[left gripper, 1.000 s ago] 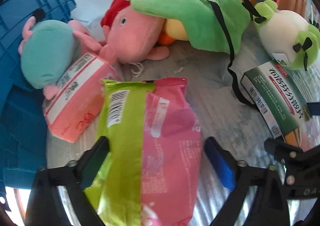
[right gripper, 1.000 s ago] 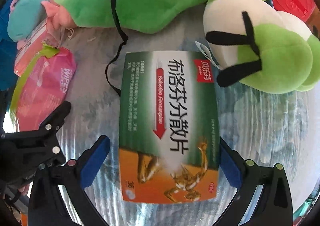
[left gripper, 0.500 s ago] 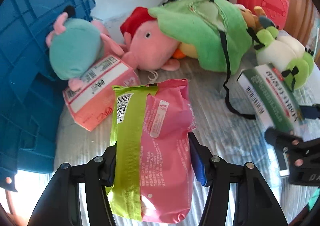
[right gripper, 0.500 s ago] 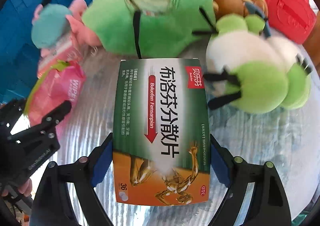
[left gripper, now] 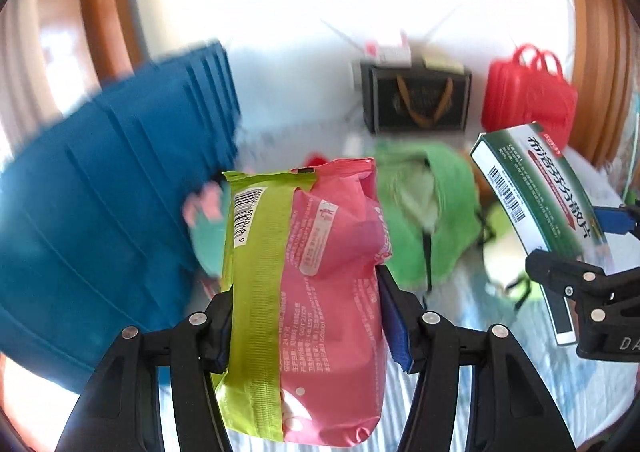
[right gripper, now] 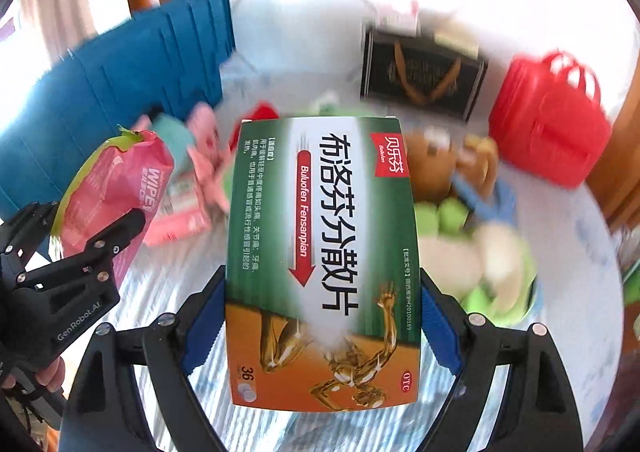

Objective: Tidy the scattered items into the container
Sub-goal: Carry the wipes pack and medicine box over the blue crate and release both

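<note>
Your far background beyond the fingertips is blown out white, daylight from ahead. Heavy motion blur on the blue crate and plush toys; only the wipes pack and medicine box between the fingers stay sharp. Fisheye bends the edges, dark vignette in the corners.

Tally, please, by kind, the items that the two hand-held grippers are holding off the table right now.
wipes pack: 1, in the left hand-held gripper
medicine box: 1, in the right hand-held gripper
Total: 2
</note>
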The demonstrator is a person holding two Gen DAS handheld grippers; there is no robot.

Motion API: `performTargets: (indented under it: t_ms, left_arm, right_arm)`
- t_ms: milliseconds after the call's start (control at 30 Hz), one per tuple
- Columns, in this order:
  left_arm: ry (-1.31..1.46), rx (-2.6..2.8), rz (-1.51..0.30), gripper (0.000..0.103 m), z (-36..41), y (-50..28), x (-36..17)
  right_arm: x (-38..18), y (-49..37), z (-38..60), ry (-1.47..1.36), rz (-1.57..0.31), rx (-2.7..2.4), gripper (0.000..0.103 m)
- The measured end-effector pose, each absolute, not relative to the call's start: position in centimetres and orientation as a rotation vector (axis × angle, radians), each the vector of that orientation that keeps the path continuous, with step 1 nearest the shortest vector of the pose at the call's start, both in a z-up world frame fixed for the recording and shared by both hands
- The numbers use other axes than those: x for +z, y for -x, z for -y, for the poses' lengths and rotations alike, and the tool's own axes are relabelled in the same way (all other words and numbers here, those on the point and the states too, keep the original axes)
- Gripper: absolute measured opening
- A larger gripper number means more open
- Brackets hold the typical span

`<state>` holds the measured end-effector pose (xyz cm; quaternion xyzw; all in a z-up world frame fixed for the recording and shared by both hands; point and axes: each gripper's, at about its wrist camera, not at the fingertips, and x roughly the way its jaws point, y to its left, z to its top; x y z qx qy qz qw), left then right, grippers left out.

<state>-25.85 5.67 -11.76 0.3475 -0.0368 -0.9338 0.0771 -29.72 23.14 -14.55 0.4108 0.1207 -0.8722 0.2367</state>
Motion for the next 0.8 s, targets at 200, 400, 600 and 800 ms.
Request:
performTargets:
  t_ms: [200,400,600,800]
  left_arm:
    - [-0.781,-2.846,0.076,0.058,-2.6,24.5,-3.0]
    - [-0.569,-2.848,0.083,0.058,4.6,22.5,4.1]
    - [-0.486,-2.732,0.138,0.058,14.8,20.5,6.9]
    - [-0.626,-2.628,0.064,0.058,24.6,19.7,4.2]
  right_arm:
    - [-5.8,29.3,-19.9,-0.880,-0.315,-2.471,0.087]
    - [0.6,27.5,-13.7,-0.682,-0.285,-2.480,0.087]
    - [4.3,25.3,-3.6,-0.576,-0.221,-2.380,0.087]
    - [3.2,23.2,7.4,-0.622,-0.252,-2.239,0.087]
